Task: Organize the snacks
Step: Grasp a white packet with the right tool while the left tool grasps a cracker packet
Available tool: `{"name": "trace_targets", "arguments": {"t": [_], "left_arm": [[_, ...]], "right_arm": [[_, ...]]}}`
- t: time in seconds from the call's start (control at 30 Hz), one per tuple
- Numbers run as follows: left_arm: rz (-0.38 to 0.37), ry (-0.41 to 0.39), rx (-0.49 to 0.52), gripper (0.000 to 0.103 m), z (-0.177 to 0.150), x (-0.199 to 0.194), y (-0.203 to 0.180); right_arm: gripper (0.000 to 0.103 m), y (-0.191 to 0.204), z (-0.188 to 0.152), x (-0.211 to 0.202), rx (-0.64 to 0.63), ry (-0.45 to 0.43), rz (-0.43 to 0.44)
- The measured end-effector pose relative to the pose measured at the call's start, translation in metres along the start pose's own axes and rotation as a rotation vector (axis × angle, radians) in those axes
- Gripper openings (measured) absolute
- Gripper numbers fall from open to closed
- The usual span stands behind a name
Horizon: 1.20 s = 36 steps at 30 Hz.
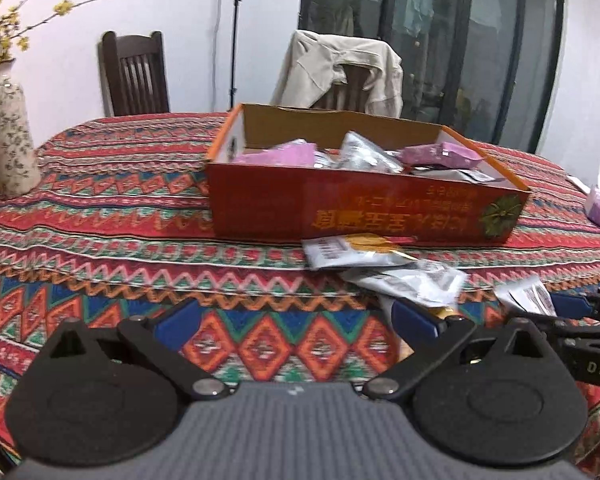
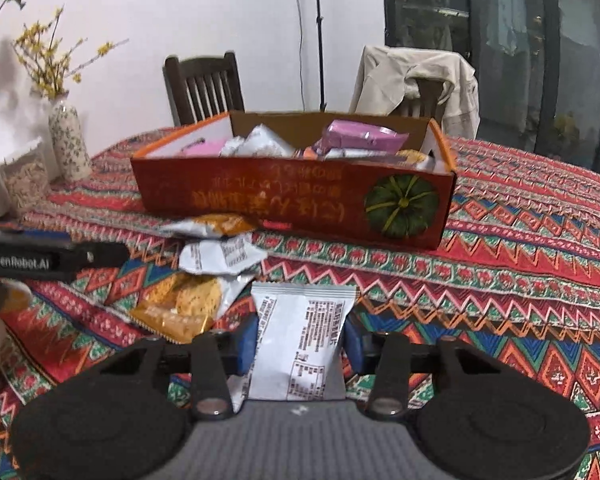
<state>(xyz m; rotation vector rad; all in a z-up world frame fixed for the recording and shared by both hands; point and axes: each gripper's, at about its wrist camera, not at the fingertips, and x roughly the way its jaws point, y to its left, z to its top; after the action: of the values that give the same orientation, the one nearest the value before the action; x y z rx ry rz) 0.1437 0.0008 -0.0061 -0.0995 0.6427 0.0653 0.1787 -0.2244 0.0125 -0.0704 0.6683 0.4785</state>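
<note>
the right gripper (image 2: 300,344) is clenched on a white snack packet (image 2: 302,336): the blue pads press its two long sides, and the packet stands between the jaws with its long axis running straight away from the camera, crimped far end pointing at the orange box (image 2: 292,204). that box sits on the table (image 2: 520,240) directly beyond the packet, its long side turned toward the gripper and its open top already holding pink and white packets. so the coming move looks like a plain carry forward and up over the near wall of the box, then a release; nothing stands in that line.

the left gripper (image 1: 296,326) hangs with its jaws released and nothing between them, over bare patterned cloth. the loose packets still on the table lie to its right and slightly ahead: a white-and-orange packet (image 1: 352,250) touching the foot of the box, and a silver packet (image 1: 416,282) just near of it. in the right wrist view an orange cracker packet (image 2: 180,308) lies left of the held one. the left gripper seems the nearer one for these.
</note>
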Motion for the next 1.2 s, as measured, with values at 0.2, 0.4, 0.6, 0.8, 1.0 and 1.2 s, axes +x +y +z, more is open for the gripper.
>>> {"name": "trace_targets", "arguments": {"t": [0.2, 0.4, 0.6, 0.8, 1.0, 1.2], "left_arm": [[-0.016, 0.031, 0.033, 0.103, 0.005, 0.009, -0.031], [-0.006, 0.094, 0.054, 0.103, -0.001, 0.026, -0.06], [0.033, 0.12, 0.051, 0.103, -0.006, 0.04, -0.072], [0.052, 0.123, 0.077, 0.097, -0.007, 0.046, -0.079], [-0.005, 0.102, 0.1, 0.054, -0.005, 0.04, -0.086], [-0.031, 0.094, 0.117, 0.047, -0.008, 0.034, -0.086]], "right_arm": [[0.043, -0.009, 0.001, -0.007, 0.047, -0.045, -0.002], [0.043, -0.017, 0.0, -0.01, 0.093, -0.068, -0.018], [0.043, -0.026, -0.001, -0.013, 0.14, -0.087, -0.009], [0.043, -0.024, -0.002, -0.016, 0.135, -0.102, 0.014], [0.043, -0.022, -0.003, -0.019, 0.129, -0.109, 0.024], [0.043, -0.02, -0.003, -0.021, 0.123, -0.117, 0.028]]}}
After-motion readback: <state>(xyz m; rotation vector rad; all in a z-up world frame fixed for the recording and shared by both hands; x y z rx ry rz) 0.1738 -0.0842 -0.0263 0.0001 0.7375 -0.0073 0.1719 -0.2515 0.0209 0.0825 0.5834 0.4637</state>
